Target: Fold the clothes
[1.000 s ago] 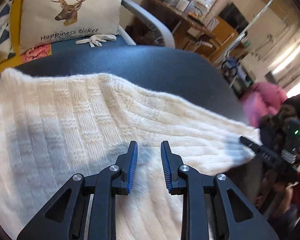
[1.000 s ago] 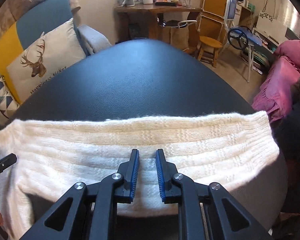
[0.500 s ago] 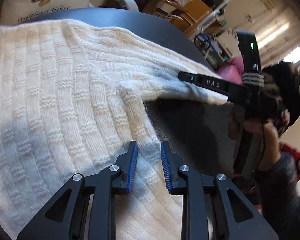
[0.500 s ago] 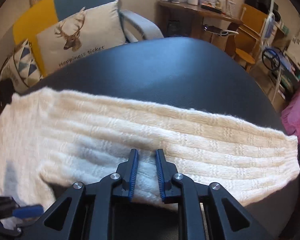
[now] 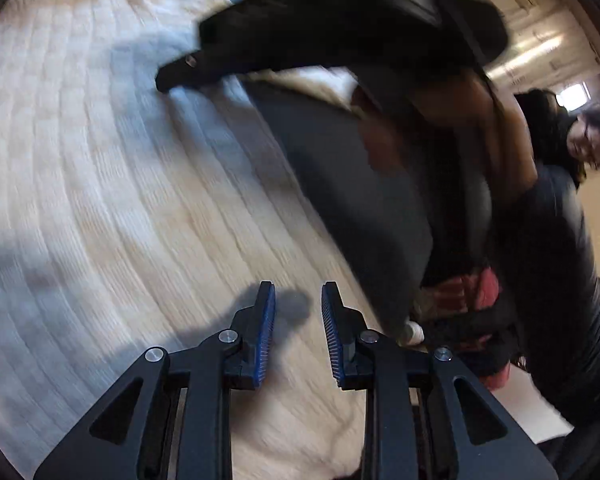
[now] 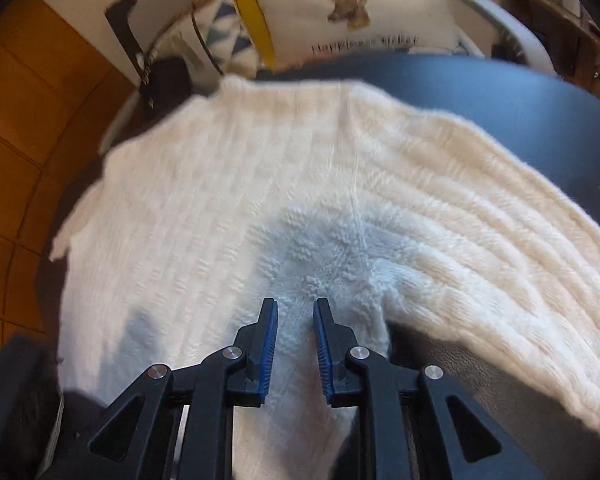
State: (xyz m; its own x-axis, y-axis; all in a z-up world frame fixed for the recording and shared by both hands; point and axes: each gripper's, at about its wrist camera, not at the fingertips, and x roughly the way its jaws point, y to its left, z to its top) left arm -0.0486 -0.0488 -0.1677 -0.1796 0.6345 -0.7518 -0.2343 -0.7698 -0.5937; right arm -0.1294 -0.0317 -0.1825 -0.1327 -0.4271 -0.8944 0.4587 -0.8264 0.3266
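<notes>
I see my right gripper (image 6: 295, 322) closing over the cream sweater (image 6: 260, 184) on the dark table (image 6: 520, 96), pads not yet pinching; my left gripper (image 5: 298, 308) hangs part-open above it, holding nothing.

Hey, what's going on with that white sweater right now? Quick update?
Left gripper open above the sweater. Right gripper closing over its knit. Nothing in the way.

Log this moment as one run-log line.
stage: fold in progress | cream sweater: spread on dark table | left claw: open above knit | right claw: closing, knit between pads
</notes>
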